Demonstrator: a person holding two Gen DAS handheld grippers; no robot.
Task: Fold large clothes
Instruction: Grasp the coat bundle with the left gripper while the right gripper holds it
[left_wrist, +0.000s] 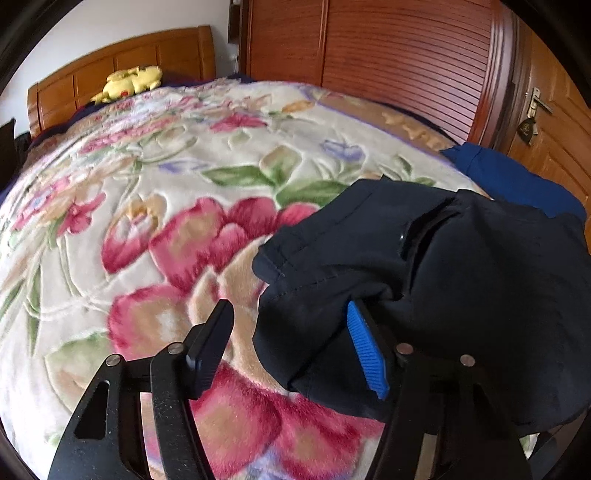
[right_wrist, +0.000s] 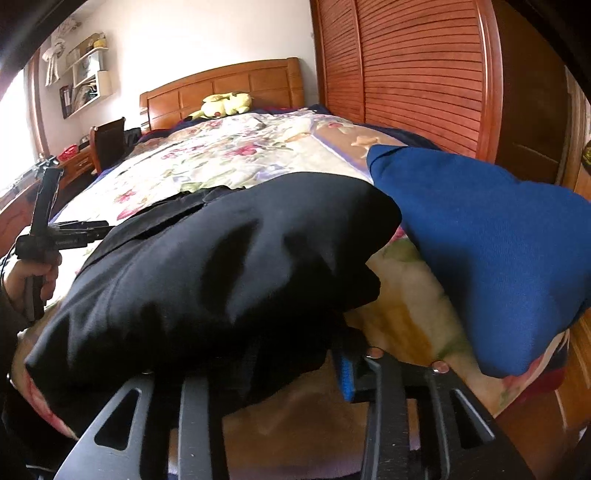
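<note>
Floral blanket (left_wrist: 129, 229) covers the bed we work on. Nearest us, the left gripper (left_wrist: 291, 347) stands apart, a fold of the black garment (left_wrist: 461, 288) between its fingers, unpinched. The right gripper (right_wrist: 258, 373) stands apart under the bundled garment. Beyond lies a blue garment (right_wrist: 480, 251). We judge folding well advanced; final placement remains.

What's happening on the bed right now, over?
Left gripper open at black garment edge. Right gripper state unclear under cloth. Blue garment alongside.
</note>
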